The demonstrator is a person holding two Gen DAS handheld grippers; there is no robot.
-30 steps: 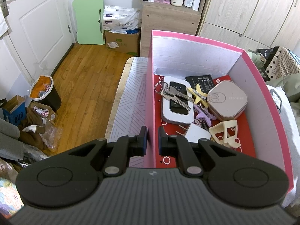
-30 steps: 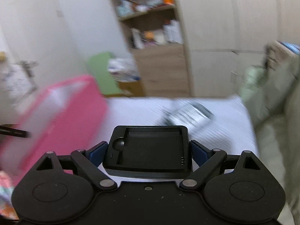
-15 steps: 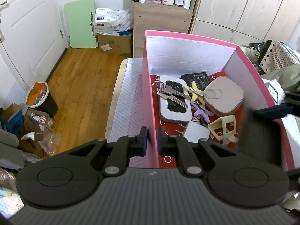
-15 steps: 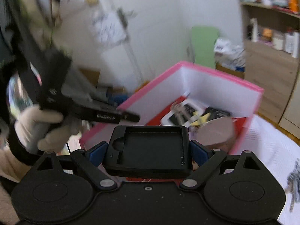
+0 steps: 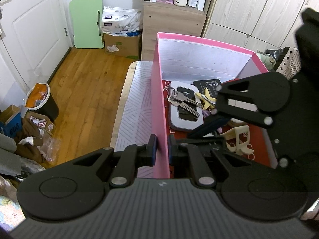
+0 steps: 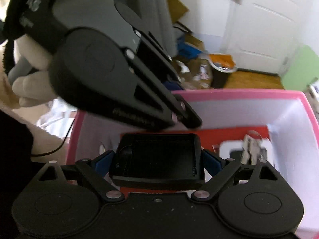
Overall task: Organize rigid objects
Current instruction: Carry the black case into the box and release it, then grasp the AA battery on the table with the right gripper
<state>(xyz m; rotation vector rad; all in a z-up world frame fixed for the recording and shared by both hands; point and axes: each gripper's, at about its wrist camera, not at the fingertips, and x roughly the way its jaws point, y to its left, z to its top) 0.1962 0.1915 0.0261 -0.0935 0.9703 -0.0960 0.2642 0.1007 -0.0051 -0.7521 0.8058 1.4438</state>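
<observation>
Pinching near wall of pink box [image 5: 159, 107], left gripper [image 5: 161, 149] keeps it steady. Inside: keys [image 5: 182, 101], white Wi-Fi device [image 5: 186, 117]. Right gripper [image 6: 157, 159] clamps black tray-like case [image 6: 159, 157] above box floor. Advice: lower to free red floor, avoid keys, release gently.

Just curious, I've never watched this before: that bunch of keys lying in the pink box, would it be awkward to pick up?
Probably. The keys hang loosely on a ring, so they would likely dangle and swing. They look like smooth metal, perhaps slippery, and heavy for their size. They lie flat on the white Wi-Fi device, leaving little edge to grip.
</observation>
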